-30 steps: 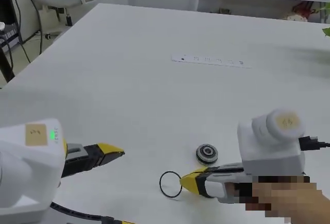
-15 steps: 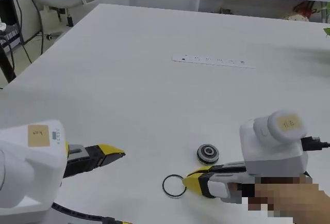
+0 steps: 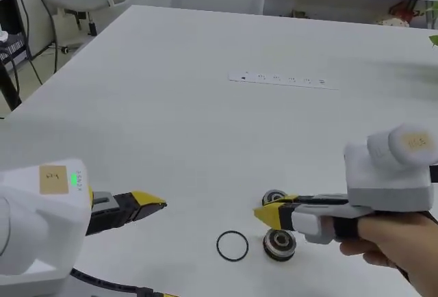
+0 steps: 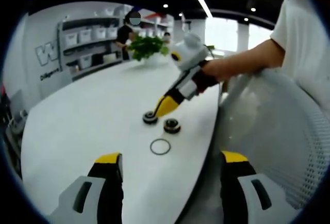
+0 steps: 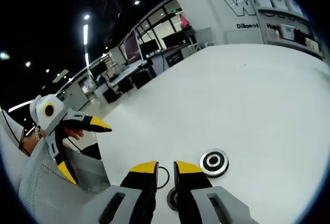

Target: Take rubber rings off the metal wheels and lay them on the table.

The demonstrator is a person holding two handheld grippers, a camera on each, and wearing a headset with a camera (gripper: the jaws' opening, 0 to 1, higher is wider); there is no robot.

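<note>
On the white table (image 3: 171, 105), one thin black rubber ring (image 3: 232, 246) is lying flat by itself, just beside a small round metal wheel (image 3: 279, 242). So one ring is looking done. A second wheel (image 5: 214, 162) is sitting near the first and showing a dark band round its edge, so I am guessing its ring is not off yet.

The right gripper (image 3: 263, 213) is hovering over the two wheels. Its yellow tips are almost pressed together, pinching nothing. The left gripper (image 4: 171, 158) is hanging well apart from them with its jaws spread wide, holding nothing.

The wheels are looking hard and shiny, and the ring is looking soft and bendy.
</note>
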